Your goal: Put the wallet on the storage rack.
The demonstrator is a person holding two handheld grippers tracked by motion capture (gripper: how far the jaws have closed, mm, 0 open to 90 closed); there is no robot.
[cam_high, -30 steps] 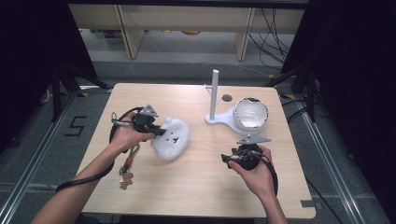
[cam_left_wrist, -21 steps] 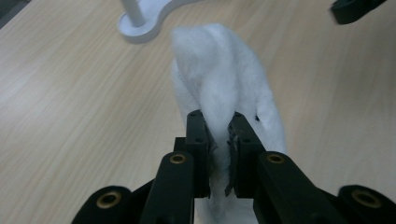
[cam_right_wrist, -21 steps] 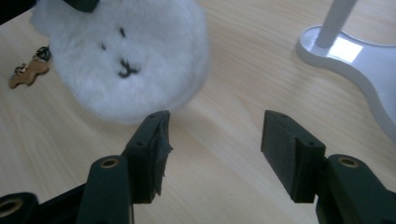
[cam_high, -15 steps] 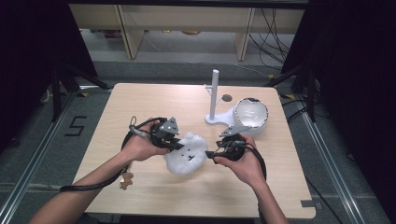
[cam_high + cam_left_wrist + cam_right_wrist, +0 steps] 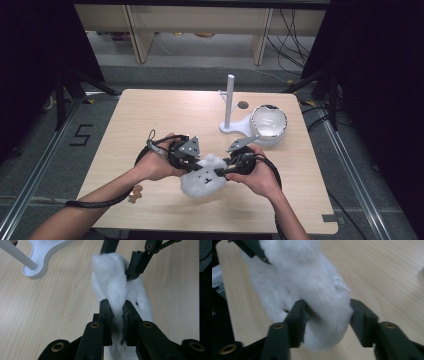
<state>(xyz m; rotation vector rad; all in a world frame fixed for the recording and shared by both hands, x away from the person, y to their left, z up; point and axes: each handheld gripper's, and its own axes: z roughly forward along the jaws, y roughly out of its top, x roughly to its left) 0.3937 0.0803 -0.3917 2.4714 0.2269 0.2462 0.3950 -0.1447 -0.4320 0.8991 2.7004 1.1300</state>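
A fluffy white plush toy [image 5: 202, 177] with a small stitched face hangs between my two grippers over the front middle of the wooden table [image 5: 150, 115]. My left gripper [image 5: 192, 162] is shut on a fold of the plush toy [image 5: 110, 277], its jaws [image 5: 117, 307] pinching the fur tightly. From the other side my right gripper [image 5: 225, 170] holds the toy's far end. Its jaws have just been closing, and both pads press into the plush toy [image 5: 307, 285] that bulges between them [image 5: 325, 307]. In the left gripper view the right gripper [image 5: 132, 267] touches the toy's far edge.
A white stand [image 5: 230, 107] with an upright post sits at the back right, with a shiny bowl [image 5: 269, 122] beside it and a small dark disc [image 5: 243, 105] behind. A small brown item [image 5: 135, 192] lies near the front left edge, by the left forearm.
The left gripper carried the plush toy right and toward the front. The right gripper came left from beside the bowl and closed on the toy's other end.
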